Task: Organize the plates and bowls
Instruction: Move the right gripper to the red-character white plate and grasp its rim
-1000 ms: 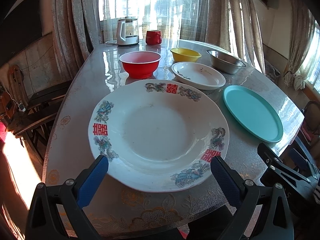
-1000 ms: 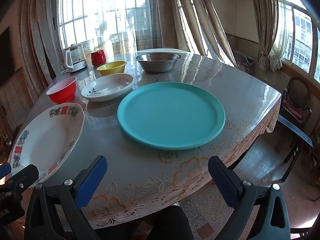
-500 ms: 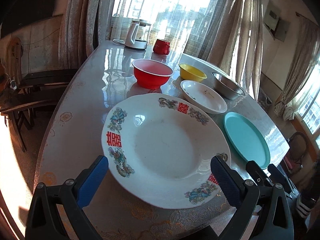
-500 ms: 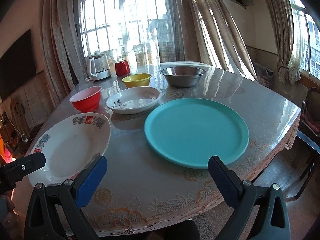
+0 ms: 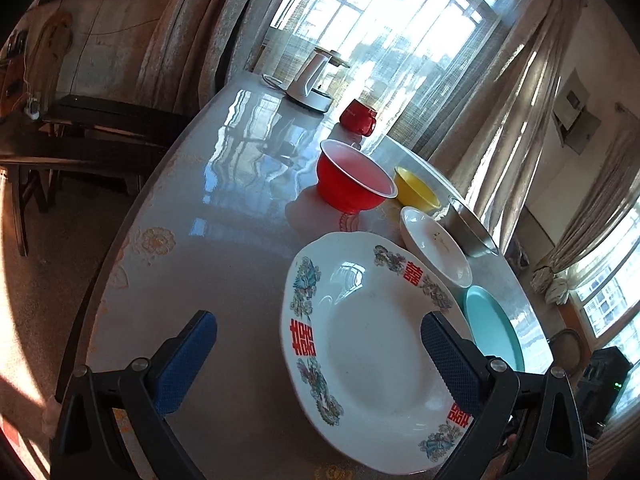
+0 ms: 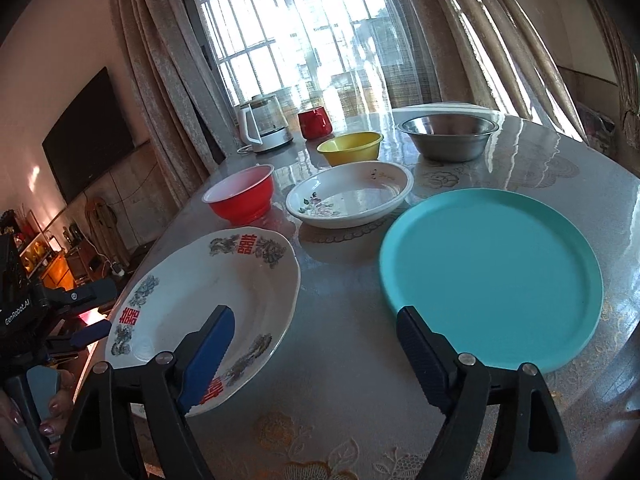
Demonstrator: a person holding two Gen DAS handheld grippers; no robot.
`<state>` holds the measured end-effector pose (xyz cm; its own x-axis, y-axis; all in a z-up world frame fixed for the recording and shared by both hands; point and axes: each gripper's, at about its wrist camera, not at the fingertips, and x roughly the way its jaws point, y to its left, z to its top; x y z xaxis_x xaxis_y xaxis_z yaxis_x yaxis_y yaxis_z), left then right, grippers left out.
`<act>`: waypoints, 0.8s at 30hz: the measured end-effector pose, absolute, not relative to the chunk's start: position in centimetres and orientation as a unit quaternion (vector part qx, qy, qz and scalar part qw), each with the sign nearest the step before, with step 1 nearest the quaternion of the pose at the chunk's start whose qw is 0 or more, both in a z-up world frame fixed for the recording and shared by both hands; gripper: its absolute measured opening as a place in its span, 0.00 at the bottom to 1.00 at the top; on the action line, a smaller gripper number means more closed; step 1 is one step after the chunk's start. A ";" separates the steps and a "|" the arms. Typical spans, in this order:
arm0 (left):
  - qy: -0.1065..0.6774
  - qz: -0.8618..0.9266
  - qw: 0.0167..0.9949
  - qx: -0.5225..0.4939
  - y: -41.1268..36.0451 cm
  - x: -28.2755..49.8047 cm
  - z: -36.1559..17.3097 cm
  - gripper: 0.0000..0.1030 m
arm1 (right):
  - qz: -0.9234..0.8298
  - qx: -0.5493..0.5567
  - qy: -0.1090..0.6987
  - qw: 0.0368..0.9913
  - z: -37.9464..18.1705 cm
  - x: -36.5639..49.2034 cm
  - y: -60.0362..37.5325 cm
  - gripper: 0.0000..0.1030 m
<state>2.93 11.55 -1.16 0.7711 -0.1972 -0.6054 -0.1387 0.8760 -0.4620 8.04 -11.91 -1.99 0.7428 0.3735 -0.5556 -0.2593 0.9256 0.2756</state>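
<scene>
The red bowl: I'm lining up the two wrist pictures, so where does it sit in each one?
Left wrist view: the red bowl sits above centre, beyond the big patterned plate, with the yellow bowl to its right.
Right wrist view: the red bowl is left of centre, behind the patterned plate, left of the small white dish.
Shared landmark: the white kettle by the window.

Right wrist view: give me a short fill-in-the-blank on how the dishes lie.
1. The flat turquoise plate holds ____.
2. The red plastic bowl stands beside the white ____-patterned dish.
3. Left of the steel bowl stands a ____ bowl.

Missing: nothing; flower; yellow
</scene>
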 end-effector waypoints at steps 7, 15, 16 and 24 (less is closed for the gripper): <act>0.377 -0.044 0.887 -0.265 11.7 5.1 -2.8 1.00 | 0.205 0.111 0.358 0.904 -3.9 11.1 -10.2 0.62; 0.363 -0.067 0.896 -0.249 10.9 5.4 -3.2 0.85 | 0.230 0.124 0.365 0.894 -4.5 12.7 -9.2 0.44; 0.365 -0.077 0.894 -0.248 10.7 5.6 -3.4 0.74 | 0.231 0.123 0.363 0.894 -4.6 12.8 -9.1 0.41; 0.362 -0.082 0.903 -0.218 9.8 6.0 -3.9 0.55 | 0.243 0.127 0.360 0.892 -4.8 13.3 -8.8 0.32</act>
